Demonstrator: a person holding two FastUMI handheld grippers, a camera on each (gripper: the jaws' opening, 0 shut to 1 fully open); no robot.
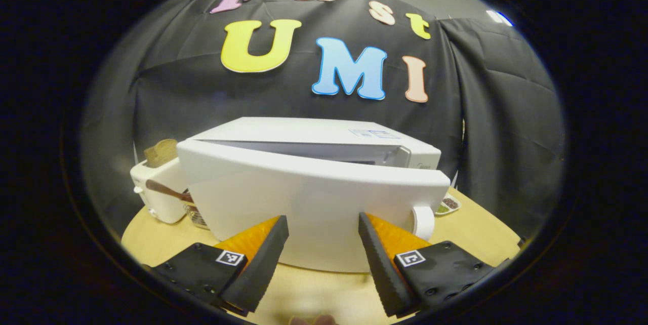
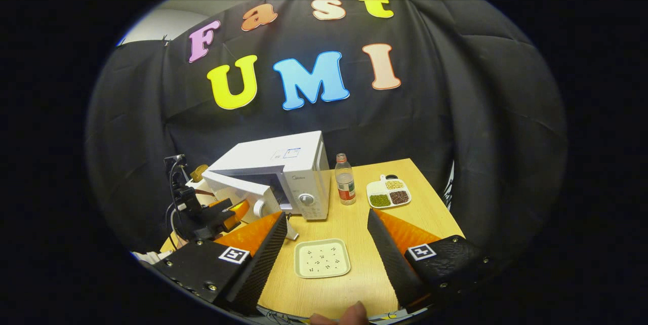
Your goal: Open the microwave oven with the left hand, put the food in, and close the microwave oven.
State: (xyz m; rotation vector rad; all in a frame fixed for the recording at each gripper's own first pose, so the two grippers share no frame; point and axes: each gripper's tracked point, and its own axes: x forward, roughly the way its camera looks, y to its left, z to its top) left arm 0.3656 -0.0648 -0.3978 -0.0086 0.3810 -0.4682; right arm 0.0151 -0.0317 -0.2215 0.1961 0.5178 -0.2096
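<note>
On the surface [image 2: 354,224] the microwave [image 2: 283,173] door [image 1: 314,198] hangs partly open just ahead of our left tongs [image 1: 323,244], spread wide and empty; we should swing it fully aside before our wide-open right tongs [image 2: 326,249] take the food plate [image 2: 322,258].

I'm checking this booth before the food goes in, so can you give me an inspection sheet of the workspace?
Surface: wooden table.
Job's things: microwave with its door partly open; square plate in front, with small dark bits.
Clutter: bottle, divided dish of beans, toaster beside the microwave.
Grippers: left gripper open at the door; right gripper open above the plate.
Cables: black wires on the left gripper's rig.
Surroundings: black cloth wall.
</note>
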